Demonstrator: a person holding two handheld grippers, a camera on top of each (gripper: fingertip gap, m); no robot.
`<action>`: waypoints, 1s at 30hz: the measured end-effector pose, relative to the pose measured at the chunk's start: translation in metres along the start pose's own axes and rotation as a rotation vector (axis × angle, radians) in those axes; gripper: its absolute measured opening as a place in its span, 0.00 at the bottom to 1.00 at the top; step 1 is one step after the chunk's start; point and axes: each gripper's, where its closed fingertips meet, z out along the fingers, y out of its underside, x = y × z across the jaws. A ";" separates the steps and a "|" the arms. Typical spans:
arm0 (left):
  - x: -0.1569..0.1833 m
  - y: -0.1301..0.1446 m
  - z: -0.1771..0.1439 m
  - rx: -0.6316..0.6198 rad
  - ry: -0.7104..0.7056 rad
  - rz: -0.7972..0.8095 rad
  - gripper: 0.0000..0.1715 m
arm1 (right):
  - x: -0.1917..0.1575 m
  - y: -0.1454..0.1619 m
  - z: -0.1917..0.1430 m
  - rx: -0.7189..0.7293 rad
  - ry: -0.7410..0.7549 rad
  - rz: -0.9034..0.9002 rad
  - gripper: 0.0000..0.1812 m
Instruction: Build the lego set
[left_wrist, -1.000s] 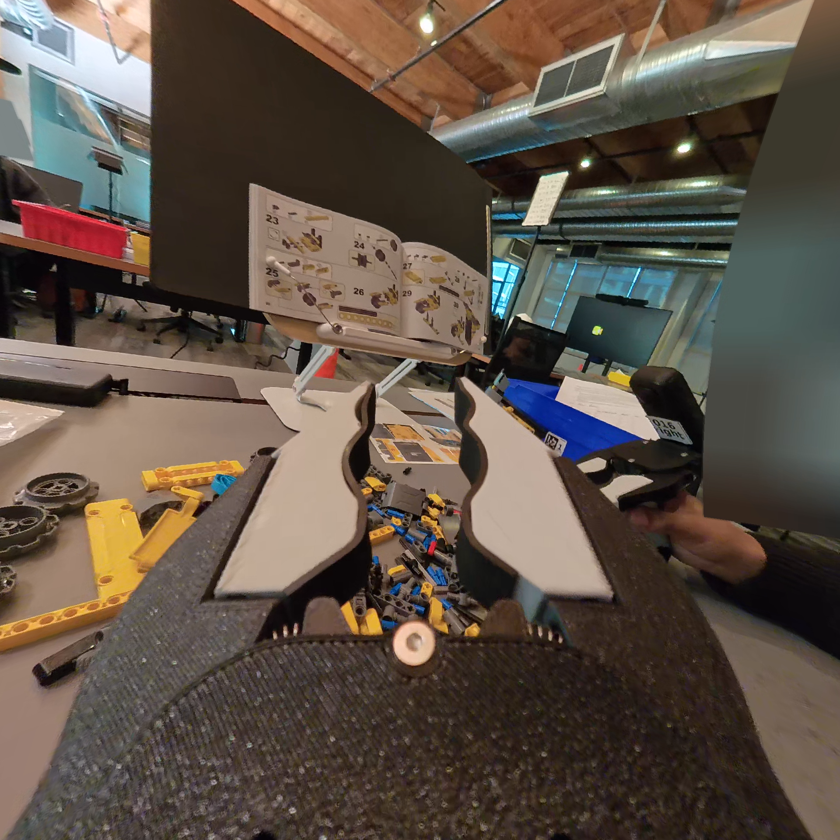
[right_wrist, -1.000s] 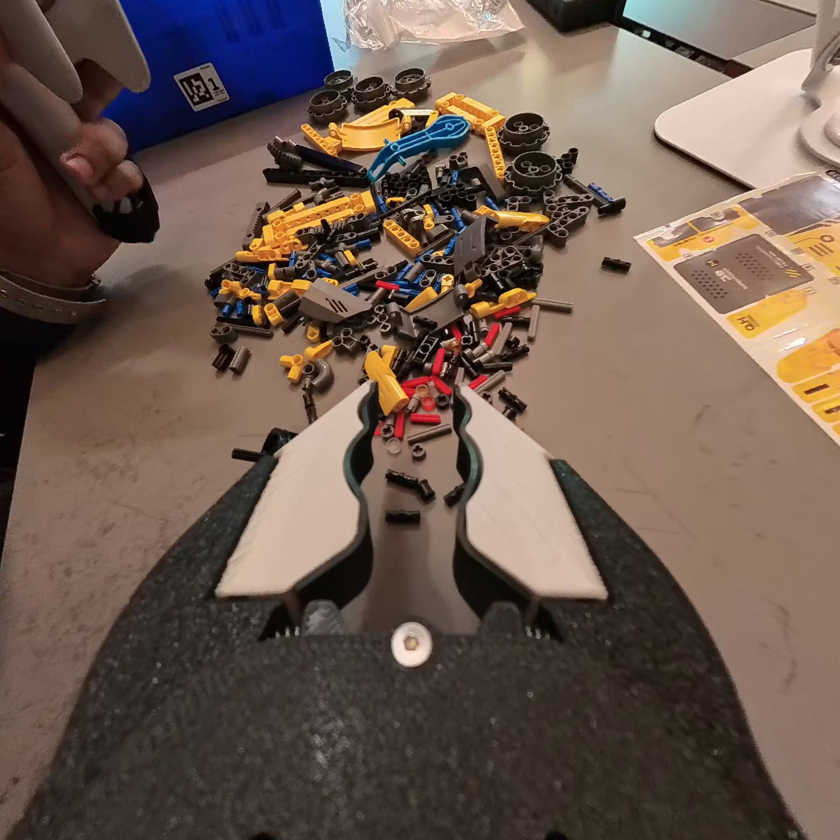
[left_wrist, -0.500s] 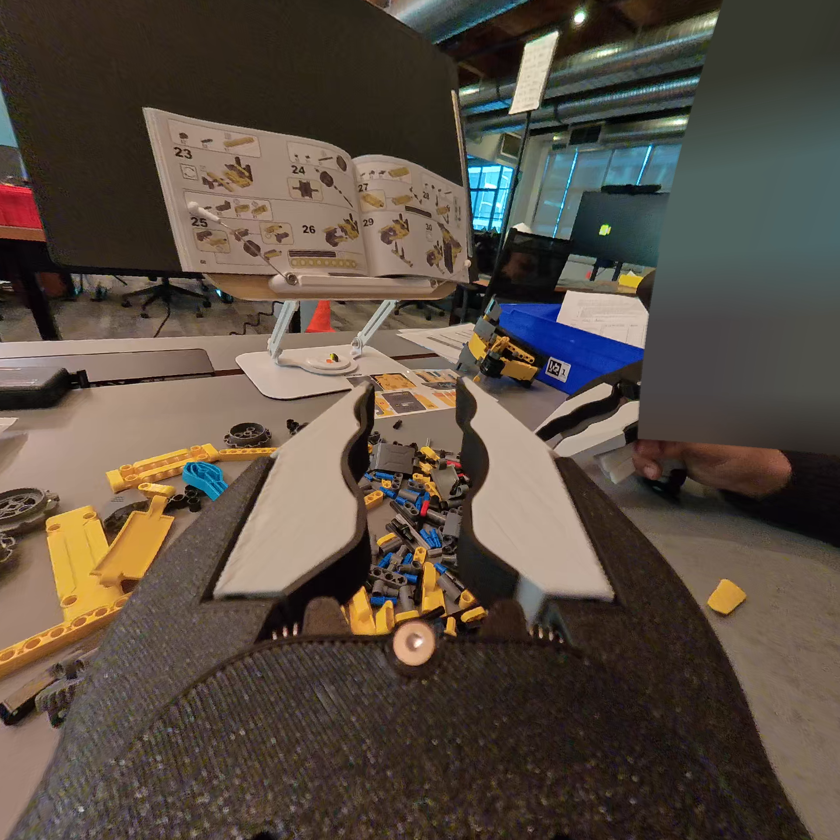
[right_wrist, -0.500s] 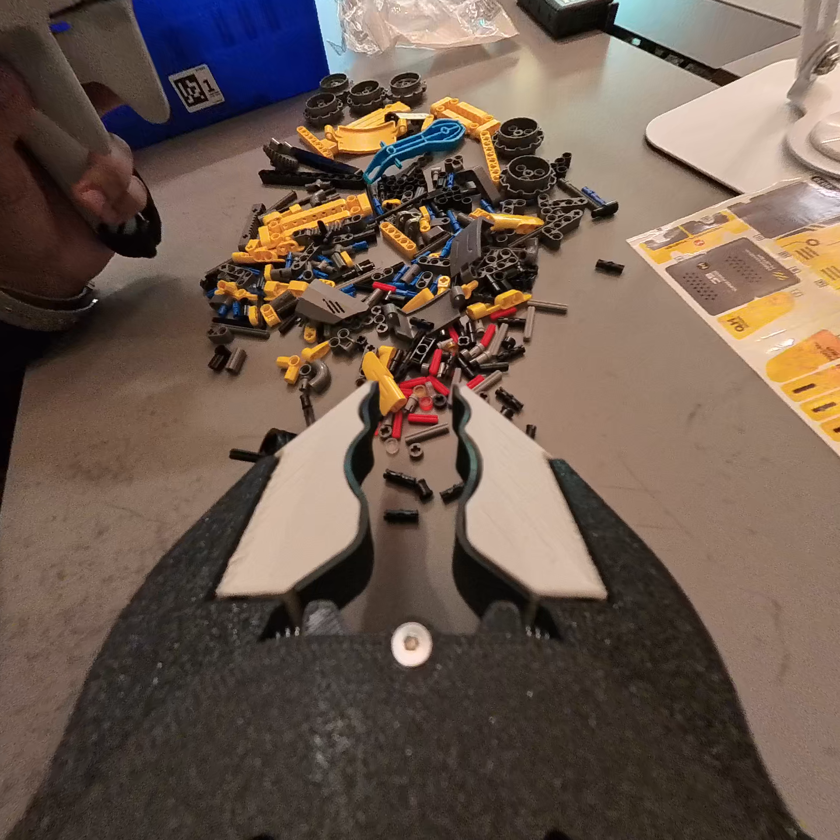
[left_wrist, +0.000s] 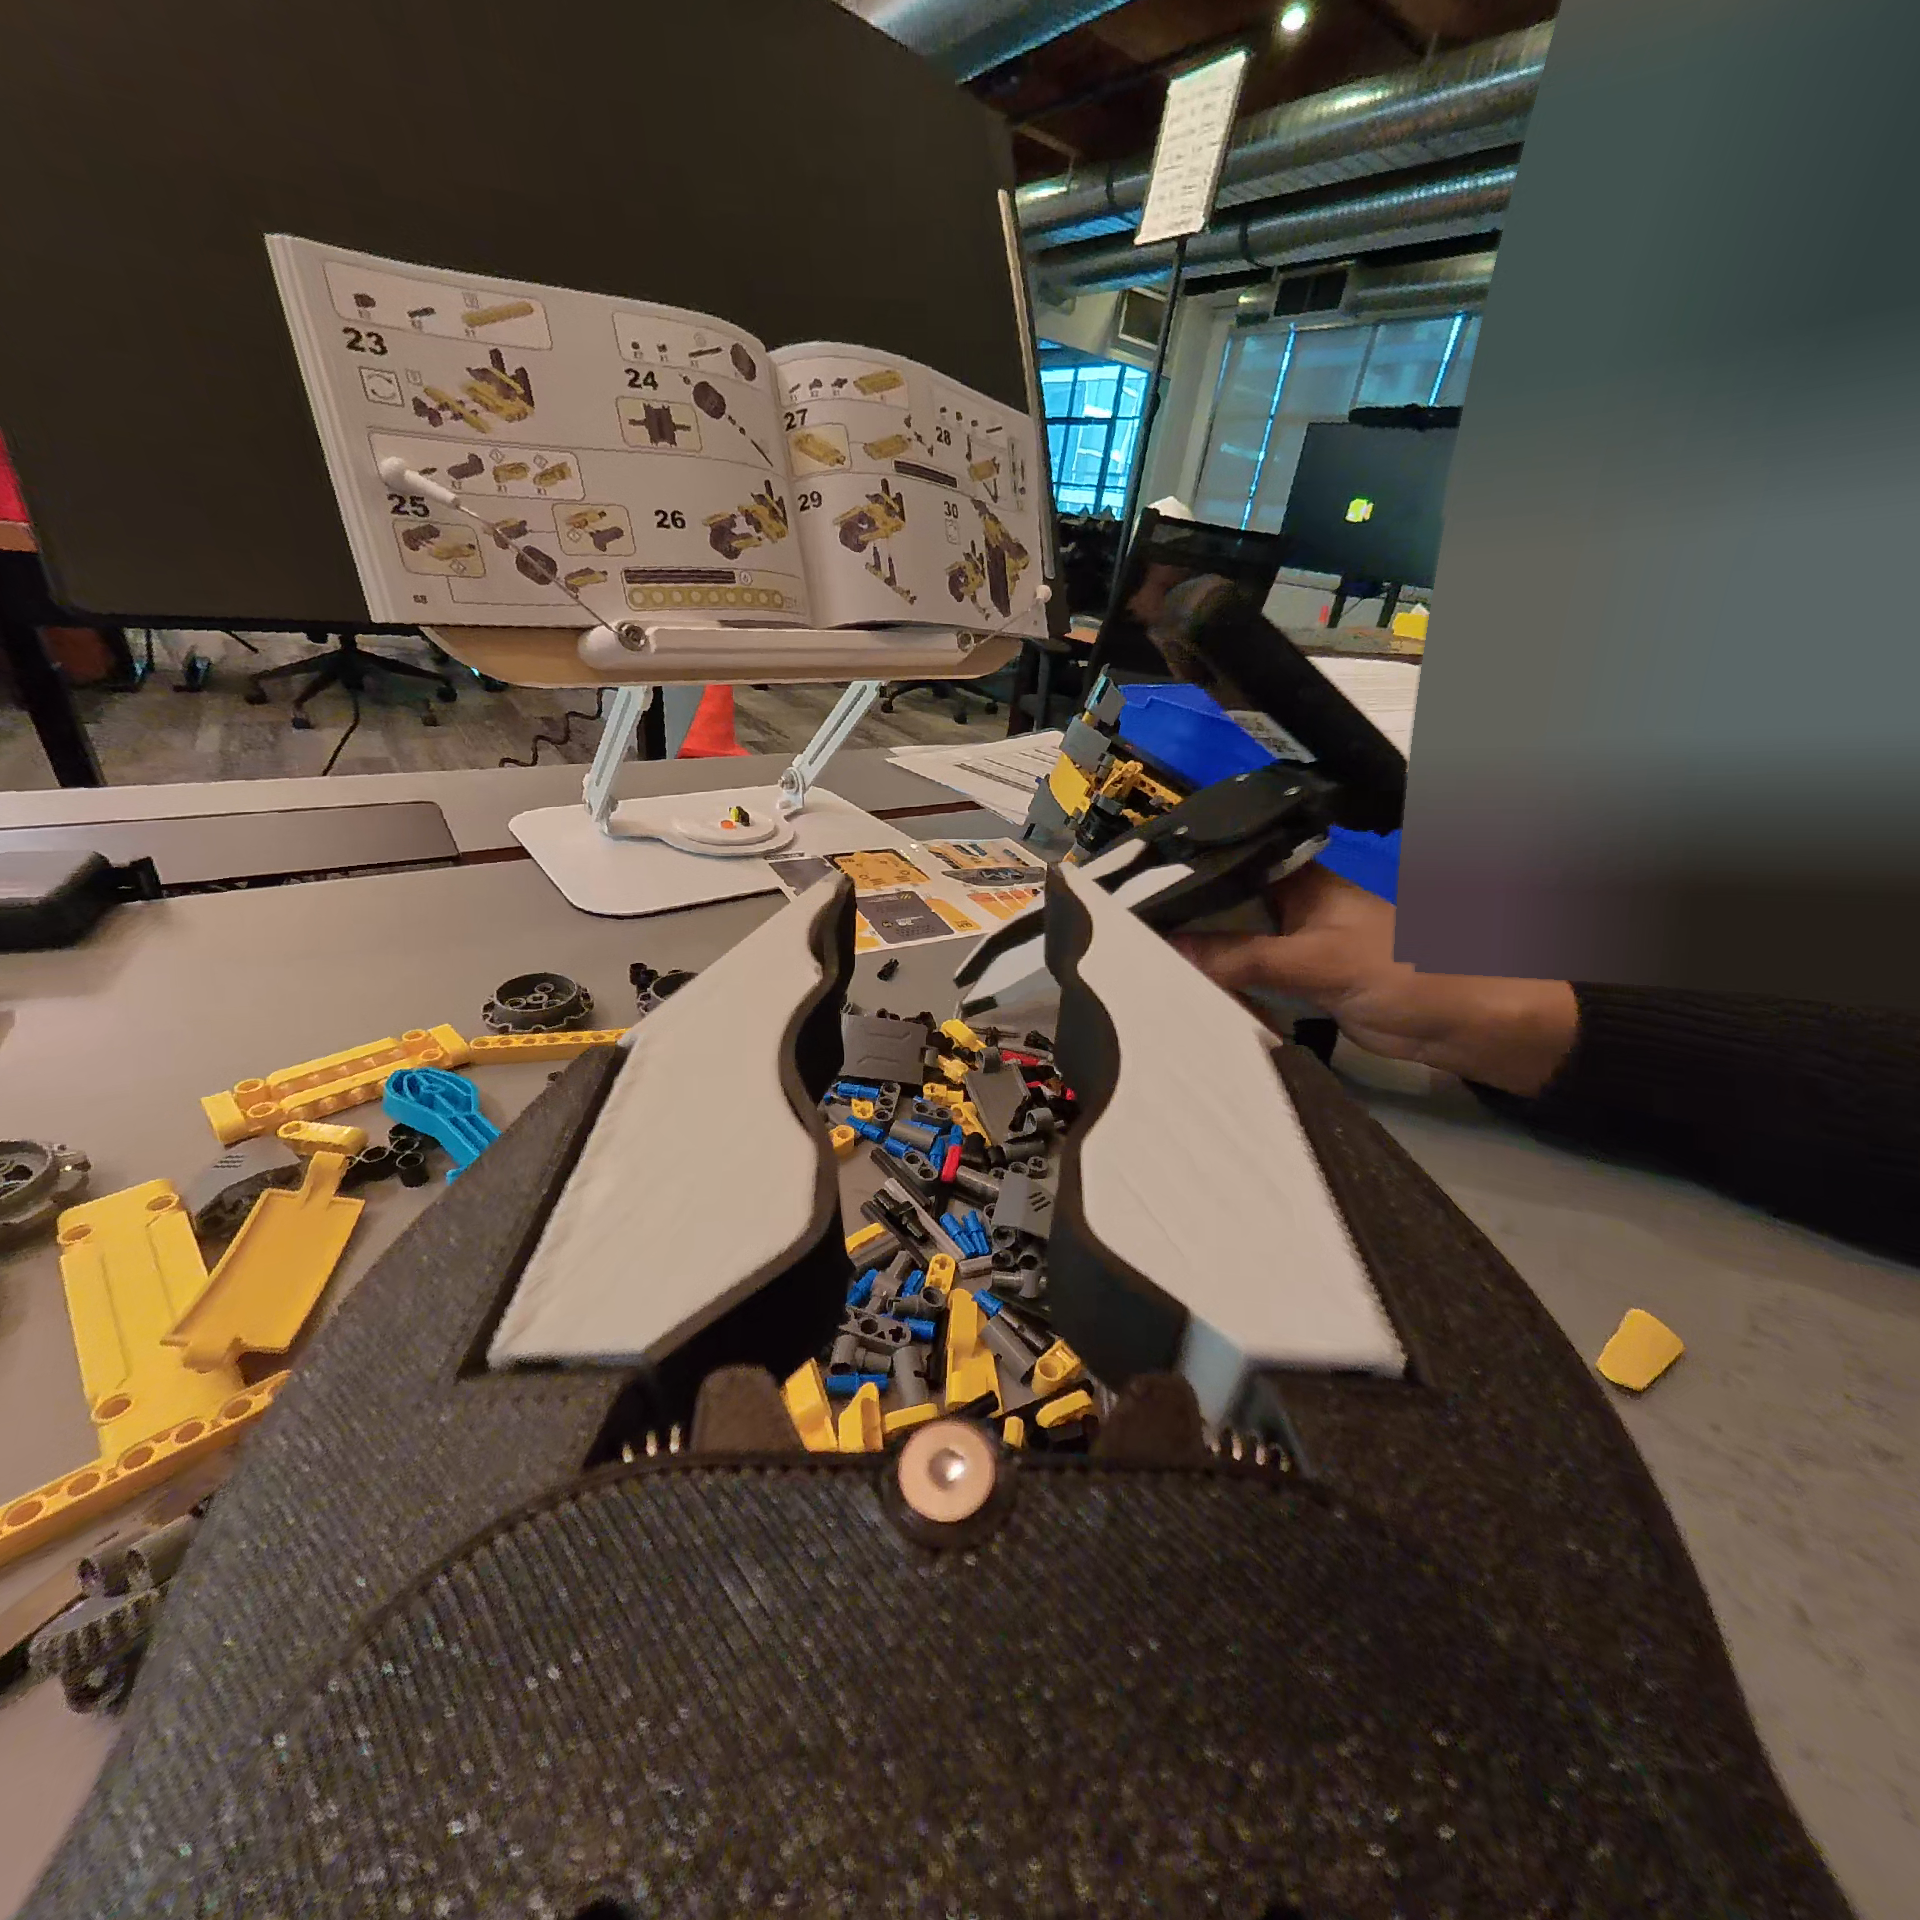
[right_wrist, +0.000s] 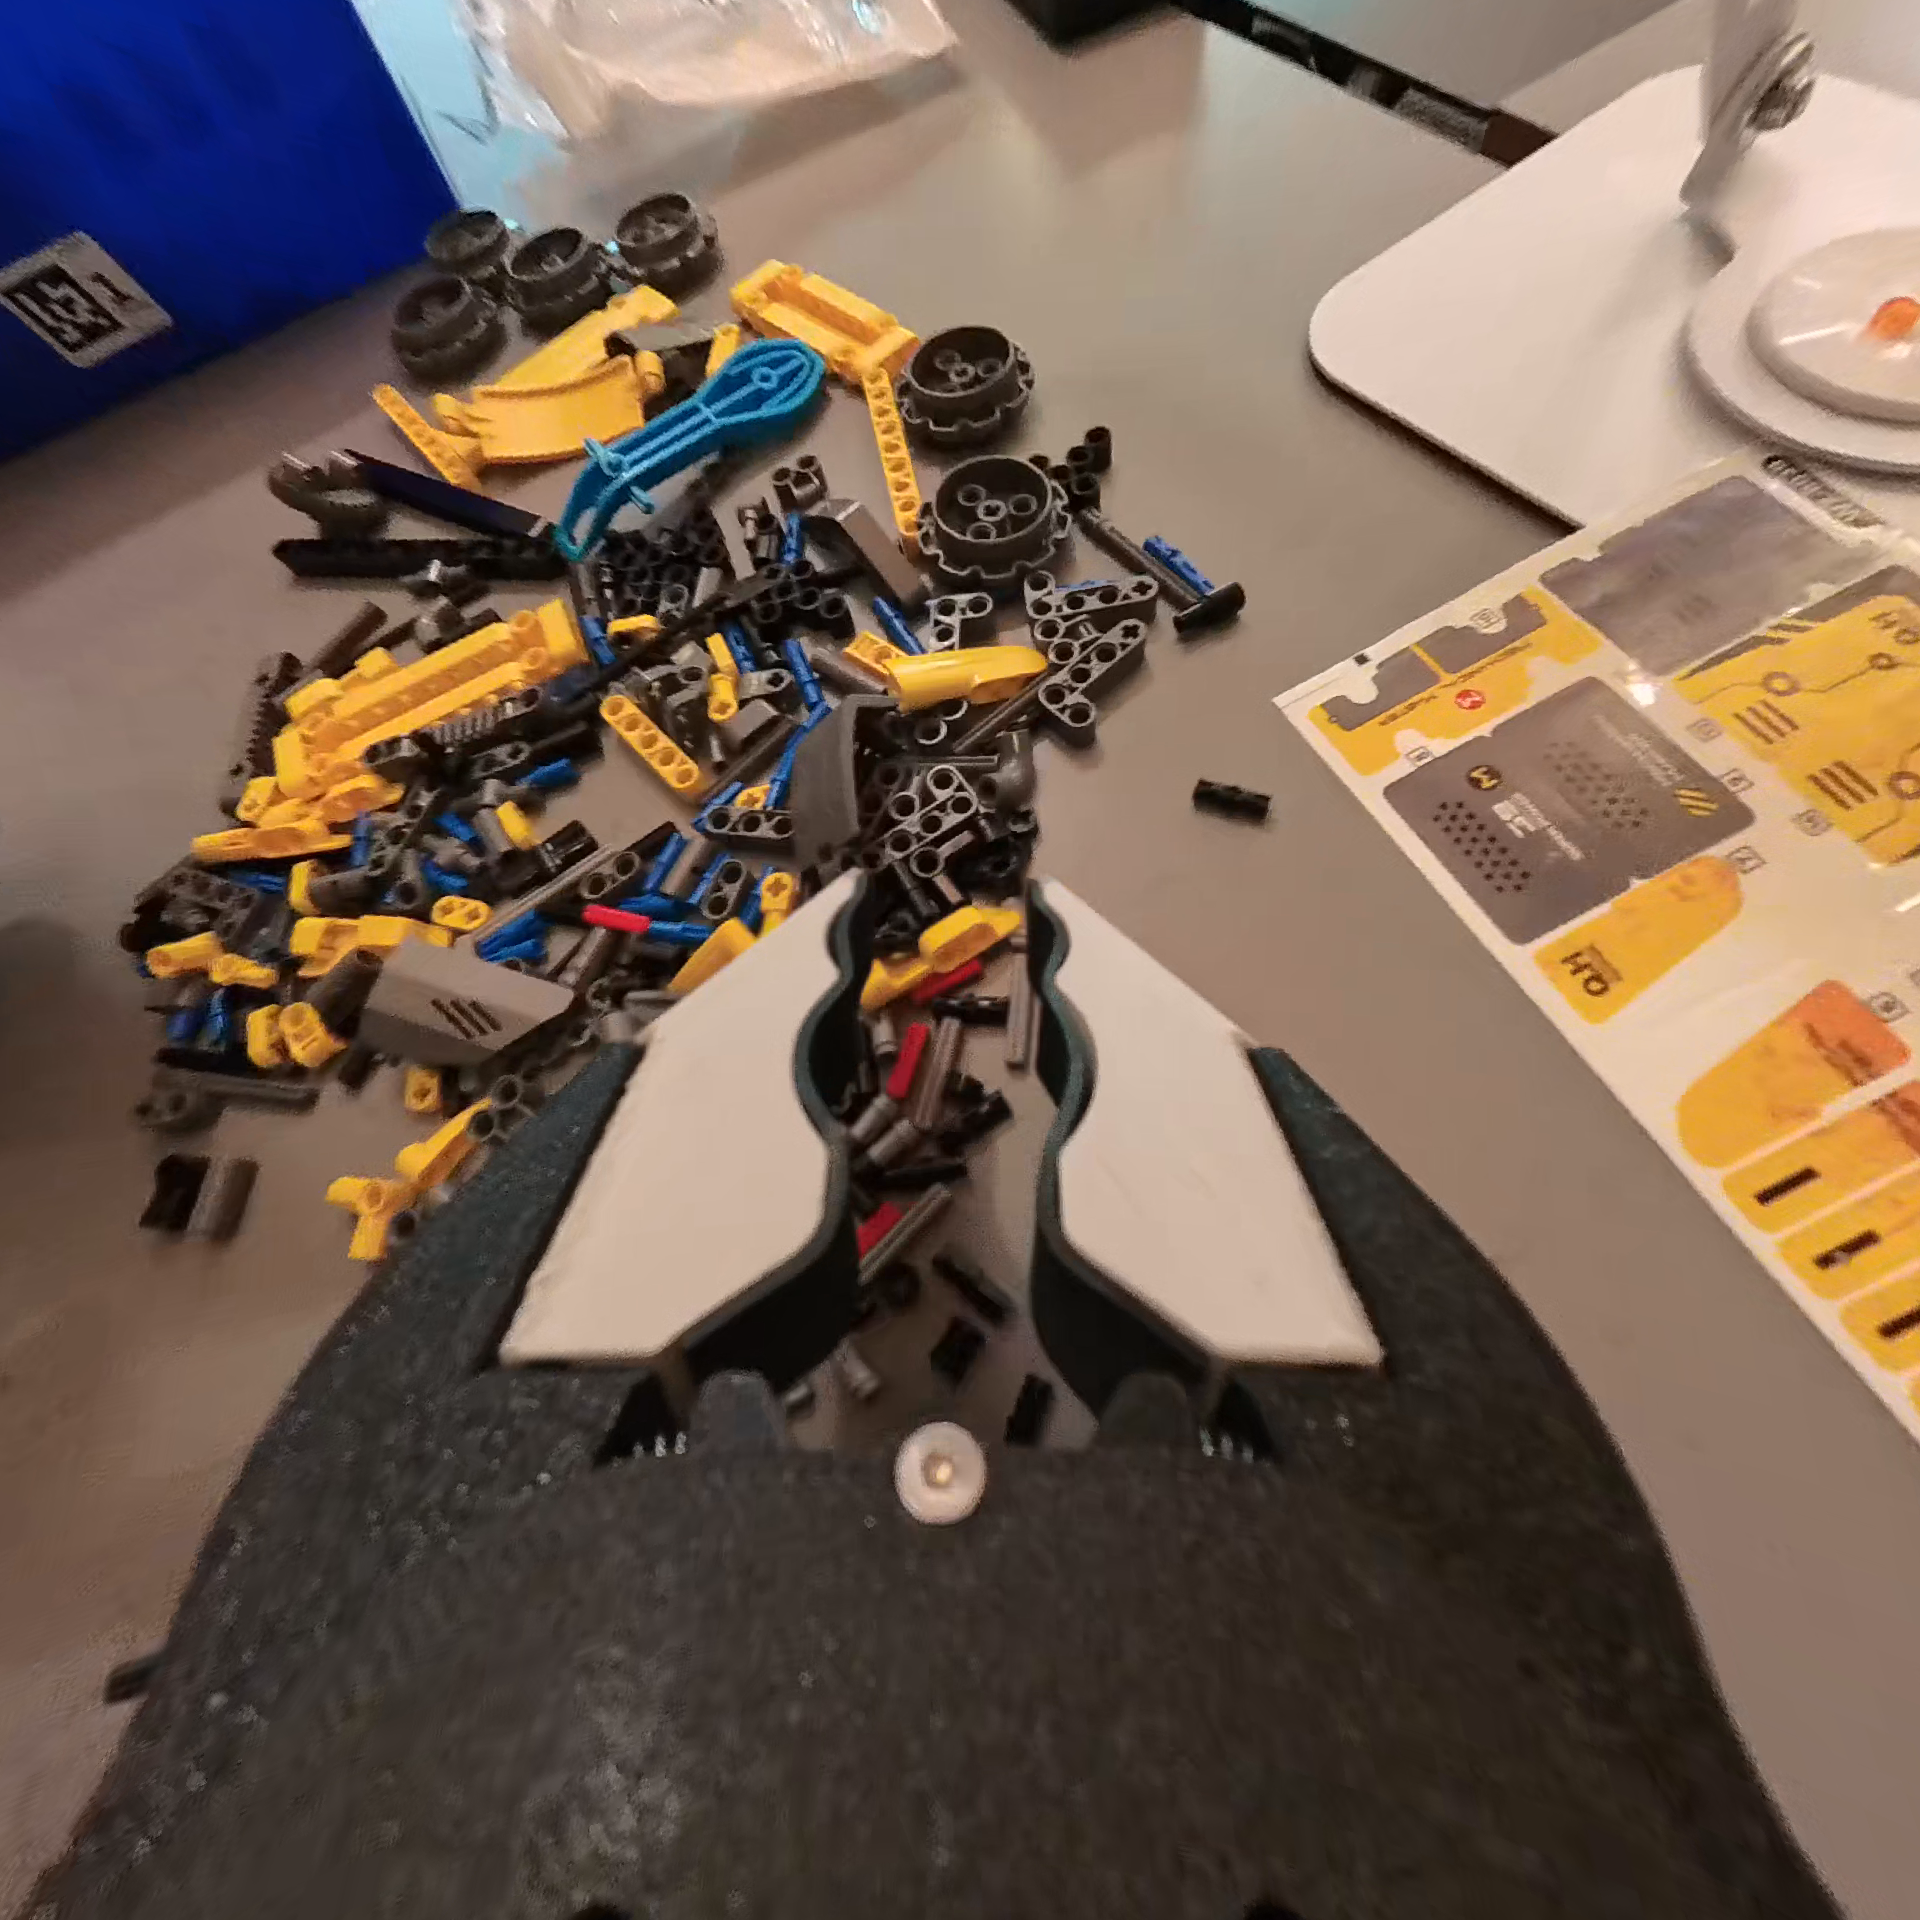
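Note:
A pile of small yellow, black, grey, blue and red building pieces (right_wrist: 675, 727) lies on the grey table (right_wrist: 1195, 987). My right gripper (right_wrist: 945, 894) is open and empty, low over the near edge of the pile, with red and grey pins showing between its fingers. My left gripper (left_wrist: 951, 904) is open and empty, above the same pile (left_wrist: 935, 1195) from the other side. In the left wrist view the right gripper (left_wrist: 1174, 883) shows just past my right finger, held by a hand (left_wrist: 1351, 987).
An open instruction booklet (left_wrist: 675, 447) stands on a white stand (left_wrist: 665, 831); its base (right_wrist: 1507, 312) is at the right. A sticker sheet (right_wrist: 1662, 831) lies beside the pile. A blue bin (right_wrist: 156, 156), a part-built model (left_wrist: 1101, 790), dark wheels (right_wrist: 561, 260) and a stray yellow piece (left_wrist: 1640, 1349) are around. The gap from one gripper's tips to the other's is roughly 20 cm. From either gripper's tips it is about 25 cm to the stray yellow piece (left_wrist: 1640, 1349).
My right gripper has moved forward over the near edge of the pile. My left gripper has tilted down toward the pile, and the right gripper now shows closer in its view.

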 end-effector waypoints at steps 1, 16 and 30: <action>0.000 0.000 0.000 0.003 -0.001 0.000 0.19 | 0.001 0.002 0.004 -0.027 -0.007 0.007 0.16; 0.002 0.001 0.001 -0.009 -0.003 0.018 0.20 | 0.001 0.016 0.010 -0.117 -0.082 0.093 0.07; 0.002 0.002 0.001 -0.011 -0.002 0.012 0.21 | -0.004 0.008 0.002 -0.053 -0.053 -0.003 0.01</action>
